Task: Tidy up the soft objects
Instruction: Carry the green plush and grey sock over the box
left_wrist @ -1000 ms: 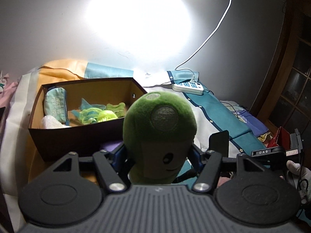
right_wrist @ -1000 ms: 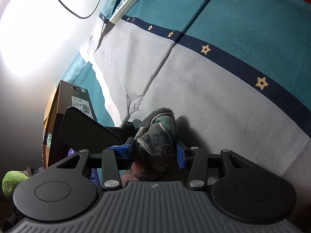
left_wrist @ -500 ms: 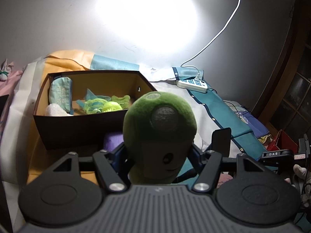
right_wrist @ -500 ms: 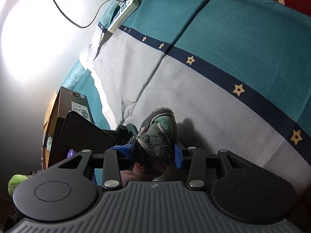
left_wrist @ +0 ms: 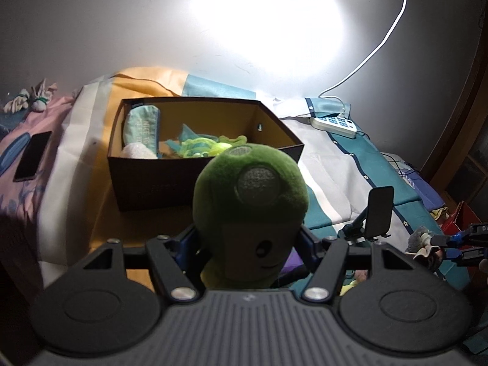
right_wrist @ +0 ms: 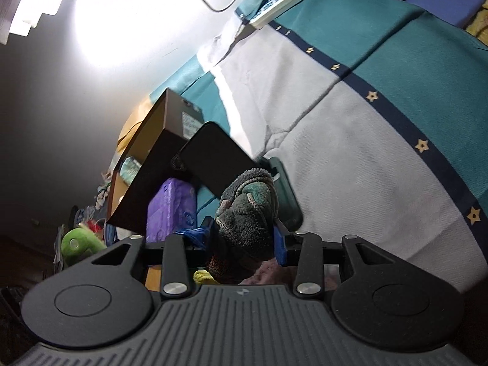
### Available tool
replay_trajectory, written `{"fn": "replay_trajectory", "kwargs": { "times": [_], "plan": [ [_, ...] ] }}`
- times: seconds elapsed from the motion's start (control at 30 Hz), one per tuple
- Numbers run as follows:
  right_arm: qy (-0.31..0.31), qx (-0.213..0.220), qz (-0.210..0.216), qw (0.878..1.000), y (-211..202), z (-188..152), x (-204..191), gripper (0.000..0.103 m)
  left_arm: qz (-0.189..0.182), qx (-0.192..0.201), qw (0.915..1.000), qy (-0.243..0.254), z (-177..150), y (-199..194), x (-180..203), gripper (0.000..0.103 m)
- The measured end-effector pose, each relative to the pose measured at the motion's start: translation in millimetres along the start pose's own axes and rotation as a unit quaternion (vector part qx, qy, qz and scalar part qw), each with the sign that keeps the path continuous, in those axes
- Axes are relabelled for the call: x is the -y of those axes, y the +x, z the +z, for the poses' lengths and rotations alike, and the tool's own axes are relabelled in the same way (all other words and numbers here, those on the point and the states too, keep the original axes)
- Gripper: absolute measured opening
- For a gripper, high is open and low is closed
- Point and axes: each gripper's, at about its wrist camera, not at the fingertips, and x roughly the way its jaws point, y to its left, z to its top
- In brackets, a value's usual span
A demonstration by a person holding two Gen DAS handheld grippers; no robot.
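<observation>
Right now the green plush toy (left_wrist: pixel 250 210) sits squeezed between the pads of my left gripper (left_wrist: pixel 248 244), carried clear of the bed and just short of the near wall of the open brown box (left_wrist: pixel 158 180), which already holds a teal pouch (left_wrist: pixel 141 128) and some lime-green pieces (left_wrist: pixel 201 148). My right gripper (right_wrist: pixel 244 241), off to the right of the box, has just been closing and now pinches a grey-and-teal fuzzy sock bundle (right_wrist: pixel 248 210), lifted above the white-and-teal bedspread (right_wrist: pixel 350 152). Between that gripper and the box stands a dark phone on a small stand (right_wrist: pixel 213 158), with a purple packet (right_wrist: pixel 170 207) beside it. My worry is the plush: it is round and springy, so it could squirt out before it clears the rim. The sock bundle hangs loose below the pads and could snag the phone on its way over.
</observation>
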Motion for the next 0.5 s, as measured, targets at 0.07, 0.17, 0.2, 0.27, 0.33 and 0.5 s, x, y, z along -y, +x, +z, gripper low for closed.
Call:
{"fn": "replay_trajectory", "kwargs": {
  "times": [0.07,0.17,0.2,0.27,0.33,0.5],
  "plan": [
    [-0.012,-0.007,0.013,1.000,5.0,-1.7,-11.4,0.022,0.010,0.000,0.9999,-0.009,-1.2,-4.1,-9.7,0.065],
    [-0.028,-0.018,0.036,0.999,16.6,-2.5,-30.1,0.022,0.026,0.002,0.9995,-0.019,-0.7,-8.8,-22.5,0.065],
    [-0.033,-0.021,0.041,0.998,21.1,-2.1,-36.0,0.022,0.031,0.003,0.9993,-0.021,-0.5,-10.2,-25.8,0.065],
    [-0.046,-0.028,0.054,0.997,30.3,-0.5,-50.3,0.022,0.044,0.005,0.9988,-0.023,1.3,-11.2,-31.8,0.065],
    [-0.059,-0.032,0.068,0.995,40.1,2.6,-65.5,0.022,0.059,0.006,0.9979,-0.027,4.2,-11.2,-39.0,0.066],
    [-0.096,-0.028,0.083,0.992,62.7,16.8,-100.7,0.022,0.092,0.010,0.9951,-0.036,19.4,-4.9,-60.0,0.066]
  ]
}}
